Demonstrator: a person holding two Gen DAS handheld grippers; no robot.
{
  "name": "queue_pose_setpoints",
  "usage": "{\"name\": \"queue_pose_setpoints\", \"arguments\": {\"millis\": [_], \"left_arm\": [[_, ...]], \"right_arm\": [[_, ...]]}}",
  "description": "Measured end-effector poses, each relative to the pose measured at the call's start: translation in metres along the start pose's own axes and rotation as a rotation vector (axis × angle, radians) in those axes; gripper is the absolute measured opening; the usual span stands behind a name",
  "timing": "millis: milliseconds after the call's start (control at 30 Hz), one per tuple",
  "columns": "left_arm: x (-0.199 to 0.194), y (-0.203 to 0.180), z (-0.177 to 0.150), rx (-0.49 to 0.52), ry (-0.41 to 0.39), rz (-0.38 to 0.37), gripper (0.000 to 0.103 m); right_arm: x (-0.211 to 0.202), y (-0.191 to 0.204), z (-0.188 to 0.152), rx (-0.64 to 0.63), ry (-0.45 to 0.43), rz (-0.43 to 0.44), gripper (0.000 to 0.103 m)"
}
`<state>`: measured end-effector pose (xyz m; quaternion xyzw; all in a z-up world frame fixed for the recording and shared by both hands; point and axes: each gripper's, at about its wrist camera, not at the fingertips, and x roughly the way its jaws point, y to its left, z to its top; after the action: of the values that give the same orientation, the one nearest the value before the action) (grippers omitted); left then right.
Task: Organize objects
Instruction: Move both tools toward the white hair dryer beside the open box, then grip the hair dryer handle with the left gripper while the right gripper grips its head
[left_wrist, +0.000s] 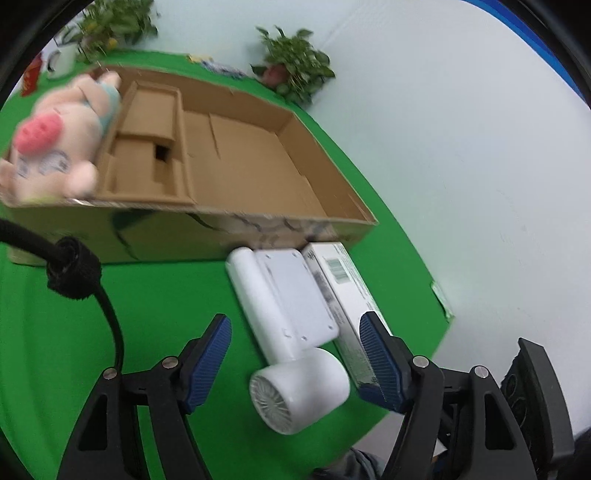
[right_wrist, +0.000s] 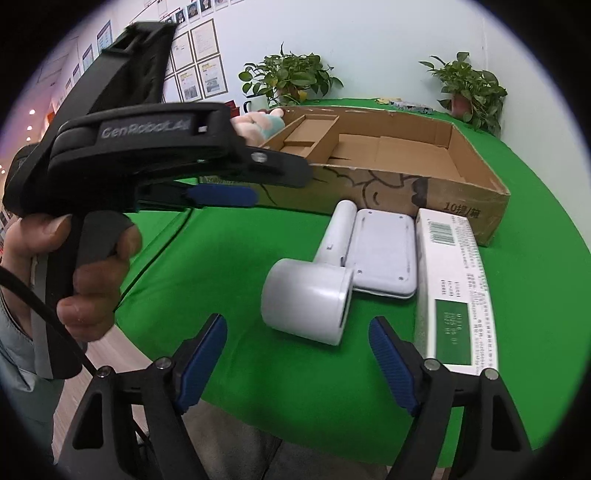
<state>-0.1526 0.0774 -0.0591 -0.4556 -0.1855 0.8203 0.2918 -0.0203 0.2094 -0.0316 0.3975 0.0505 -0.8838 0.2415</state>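
Two grippers, left gripper and right gripper, spread wide, empty, white hair dryer just ahead

Green-covered table in play, and the big landmark on it is the open cardboard box. Just in front of that box lies a white hair dryer, handle end toward the box wall. Tucked beside it, a flat white device, also near the box. To the right, a long white carton, its far end close against the box. Behind the box stand two potted plants.
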Motion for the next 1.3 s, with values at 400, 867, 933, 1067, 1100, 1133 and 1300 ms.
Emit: {"name": "queue_pose_setpoints", "arguments": {"millis": [400, 867, 933, 1067, 1100, 1133, 1300], "left_arm": [[0.038, 0.003, -0.008, -0.058, 0.109, -0.033, 0.048], [0.025, -0.015, -0.044, -0.068, 0.141, 0.023, 0.041], [0.026, -0.011, -0.041, -0.082, 0.156, 0.018, 0.043], [0.03, -0.004, -0.034, -0.093, 0.171, 0.014, 0.047], [0.031, -0.003, -0.032, -0.095, 0.173, 0.007, 0.049], [0.032, -0.002, -0.031, -0.095, 0.173, -0.002, 0.05], [0.035, -0.001, -0.024, -0.084, 0.168, -0.007, 0.05]], "right_arm": [[0.015, 0.002, 0.003, 0.008, 0.051, -0.033, 0.048], [-0.008, 0.011, -0.027, -0.005, 0.1, 0.036, 0.054], [-0.004, 0.008, -0.02, -0.001, 0.096, 0.041, 0.056], [0.004, 0.003, -0.014, 0.028, 0.093, 0.05, 0.057], [0.004, 0.002, -0.013, 0.032, 0.092, 0.05, 0.057], [0.005, 0.002, -0.012, 0.035, 0.091, 0.049, 0.057], [0.007, 0.0, -0.011, 0.024, 0.083, 0.049, 0.057]]}}
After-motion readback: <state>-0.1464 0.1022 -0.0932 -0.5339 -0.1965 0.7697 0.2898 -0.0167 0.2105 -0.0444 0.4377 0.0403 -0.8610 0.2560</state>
